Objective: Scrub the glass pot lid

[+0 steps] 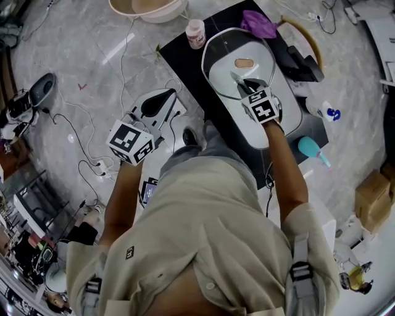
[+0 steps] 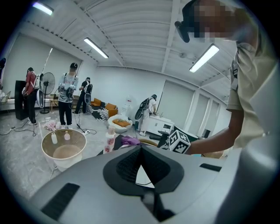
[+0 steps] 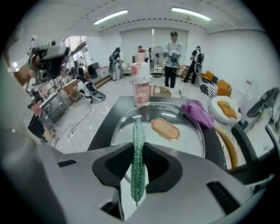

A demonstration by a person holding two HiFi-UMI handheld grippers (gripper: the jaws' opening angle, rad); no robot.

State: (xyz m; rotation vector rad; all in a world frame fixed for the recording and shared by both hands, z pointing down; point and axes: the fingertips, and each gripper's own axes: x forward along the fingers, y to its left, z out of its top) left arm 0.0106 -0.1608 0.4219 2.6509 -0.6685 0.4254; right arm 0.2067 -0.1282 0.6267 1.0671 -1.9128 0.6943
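The glass pot lid (image 1: 229, 68) with a tan oval knob (image 1: 244, 63) lies flat on a white tray (image 1: 284, 120) on the black table. In the right gripper view the lid (image 3: 183, 131) fills the middle, just ahead of the jaws. My right gripper (image 1: 244, 84) hovers over the lid's near edge, shut on a glittery green scrub sponge (image 3: 138, 166) held edge-on. My left gripper (image 1: 155, 105) is held off the table's left side above the floor. Its jaws meet at the tips (image 2: 140, 151) with nothing between them.
A pink bottle (image 1: 195, 33) and a purple cloth (image 1: 259, 23) sit at the table's far end. A beige basin (image 1: 148, 7) stands on the floor beyond. A teal brush (image 1: 311, 150) lies right of the tray. Cables cross the floor at left. People stand far off.
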